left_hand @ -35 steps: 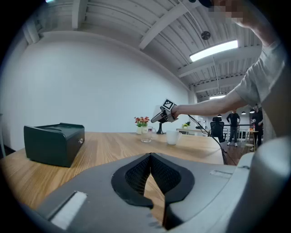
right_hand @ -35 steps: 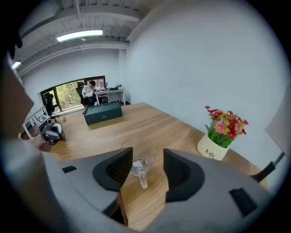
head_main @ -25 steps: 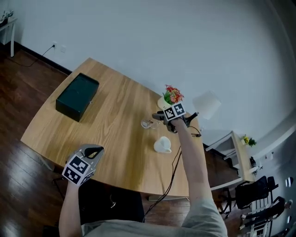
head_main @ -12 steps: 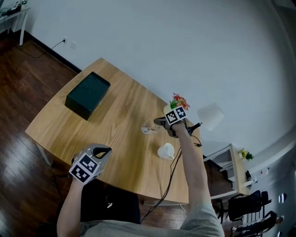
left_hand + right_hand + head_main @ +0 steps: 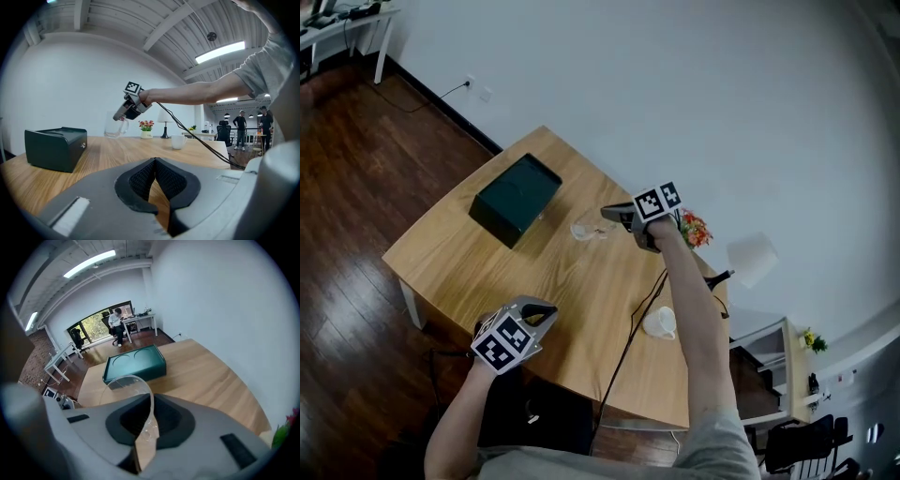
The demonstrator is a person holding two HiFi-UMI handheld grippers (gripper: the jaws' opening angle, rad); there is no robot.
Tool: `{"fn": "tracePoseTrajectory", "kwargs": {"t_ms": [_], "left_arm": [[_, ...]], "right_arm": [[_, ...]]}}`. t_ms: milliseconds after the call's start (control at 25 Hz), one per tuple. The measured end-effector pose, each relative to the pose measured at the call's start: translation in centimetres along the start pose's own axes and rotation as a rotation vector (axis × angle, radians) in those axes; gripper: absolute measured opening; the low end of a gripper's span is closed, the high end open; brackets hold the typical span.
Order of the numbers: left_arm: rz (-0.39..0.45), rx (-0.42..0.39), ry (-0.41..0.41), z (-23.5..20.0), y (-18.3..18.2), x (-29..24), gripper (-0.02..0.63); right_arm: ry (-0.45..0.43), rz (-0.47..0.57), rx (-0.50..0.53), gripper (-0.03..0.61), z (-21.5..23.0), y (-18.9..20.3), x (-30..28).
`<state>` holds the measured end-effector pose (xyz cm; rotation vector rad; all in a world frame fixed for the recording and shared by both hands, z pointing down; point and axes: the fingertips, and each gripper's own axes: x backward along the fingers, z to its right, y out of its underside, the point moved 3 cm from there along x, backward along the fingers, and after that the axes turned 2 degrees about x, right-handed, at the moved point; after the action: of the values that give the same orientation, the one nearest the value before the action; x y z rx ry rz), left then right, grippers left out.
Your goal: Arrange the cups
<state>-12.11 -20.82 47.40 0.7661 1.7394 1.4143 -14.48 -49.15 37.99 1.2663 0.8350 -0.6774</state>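
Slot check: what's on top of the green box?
Two round recesses in the green box, both empty. The glass cup overlaps only its near wall; the top is uncovered.

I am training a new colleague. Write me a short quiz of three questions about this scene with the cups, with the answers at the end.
1. Multiple choice: what is between the jaws of the right gripper? A) a metal spoon B) a clear glass cup C) a plate
2. True or false: the white cup stands on the table, apart from both grippers.
3. Fill in: the top of the dark green box has ___ round recesses.
Key: 1 B; 2 true; 3 two.
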Motion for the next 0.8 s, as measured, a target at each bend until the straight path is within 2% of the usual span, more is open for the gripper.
{"fn": "tracePoseTrajectory", "kwargs": {"t_ms": [200,400,800], "left_arm": [[-0.002,0.000,0.000,-0.1,-0.1,0.0,0.009],[-0.001,0.009,-0.004,-0.1,0.2,-0.1,0.009],[0.001,0.019,-0.002,0.1,0.1,0.1,0.009]], "right_arm": [[0.011,0.022,0.059,0.029,-1.6,-7.6,-2.3],[0.051,0.029,0.069,0.029,-2.0,-13.1,-5.9],[0.075,0.017,0.029,0.029,-1.4,-17.2,-10.6]]}}
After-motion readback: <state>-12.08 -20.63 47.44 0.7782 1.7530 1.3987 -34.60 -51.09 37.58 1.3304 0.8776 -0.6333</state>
